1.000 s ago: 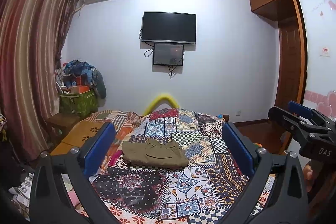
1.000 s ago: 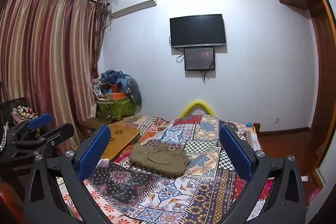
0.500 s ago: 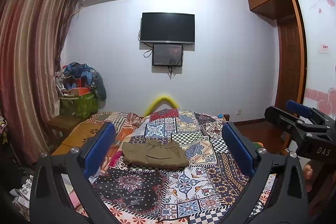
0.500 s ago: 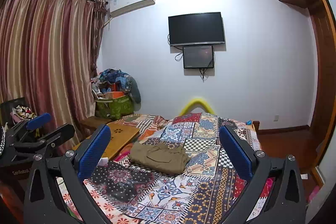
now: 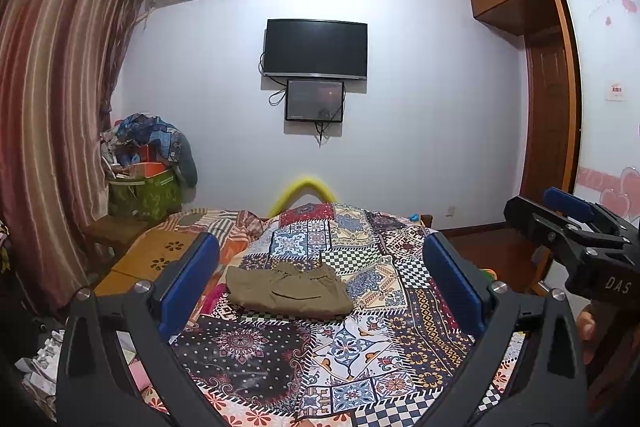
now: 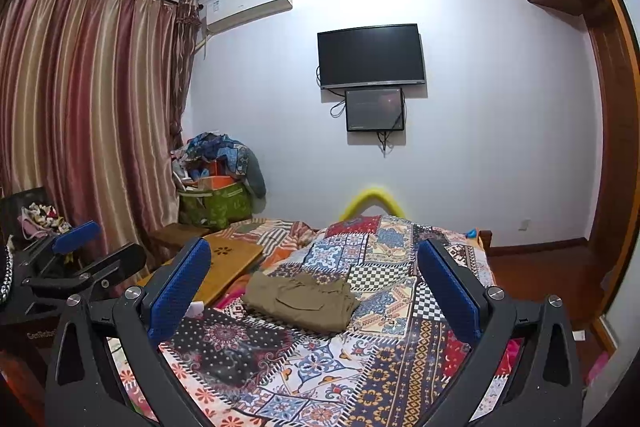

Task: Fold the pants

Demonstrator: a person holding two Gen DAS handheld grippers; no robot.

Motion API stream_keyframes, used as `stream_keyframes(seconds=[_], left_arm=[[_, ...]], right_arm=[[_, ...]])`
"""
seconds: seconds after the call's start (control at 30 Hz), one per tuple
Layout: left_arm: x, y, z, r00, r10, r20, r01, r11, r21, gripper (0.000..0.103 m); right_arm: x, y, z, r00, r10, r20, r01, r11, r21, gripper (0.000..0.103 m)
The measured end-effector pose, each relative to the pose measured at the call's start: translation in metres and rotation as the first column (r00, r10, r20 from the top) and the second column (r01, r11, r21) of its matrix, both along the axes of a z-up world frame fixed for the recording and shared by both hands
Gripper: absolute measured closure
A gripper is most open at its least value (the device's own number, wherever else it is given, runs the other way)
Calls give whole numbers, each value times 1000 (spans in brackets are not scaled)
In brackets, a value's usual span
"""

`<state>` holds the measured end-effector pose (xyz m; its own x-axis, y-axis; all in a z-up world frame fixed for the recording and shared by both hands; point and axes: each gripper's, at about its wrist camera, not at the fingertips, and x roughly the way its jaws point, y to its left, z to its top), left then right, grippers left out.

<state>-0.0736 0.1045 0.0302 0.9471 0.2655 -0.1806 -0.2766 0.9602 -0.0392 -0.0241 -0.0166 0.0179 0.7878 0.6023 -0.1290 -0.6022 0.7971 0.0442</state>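
Well beyond both tools [image 5: 320,283], folded pants [image 5: 289,290]

pants [image 5: 289,291] on bed [image 5: 360,347] — television [image 5: 315,49] on wall behind

A bed [image 5: 400,339] under a patchwork quilt [image 5: 352,255] fills the space between and beyond both pairs of jaws. Folded olive pants [image 5: 290,290] lie flat on the quilt, between the jaws and ahead of them in each view, nearer the left jaw. A striped cloth [image 5: 236,223] lies bunched at the far left beyond the pants.
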Motion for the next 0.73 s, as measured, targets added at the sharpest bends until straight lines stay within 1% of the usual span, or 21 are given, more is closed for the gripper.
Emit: stream_keyframes(seconds=[0.33, 0.73], left_arm=[[1, 0, 0, 1000, -23, -2, 23, 1000, -4, 0], [1, 3, 0, 1000, -29, -2, 29, 999, -12, 0]], right_arm=[[0, 0, 0, 1000, -2, -4, 2, 1000, 0, 0], [3, 0, -1, 1000, -5, -11, 5, 1000, -2, 0]])
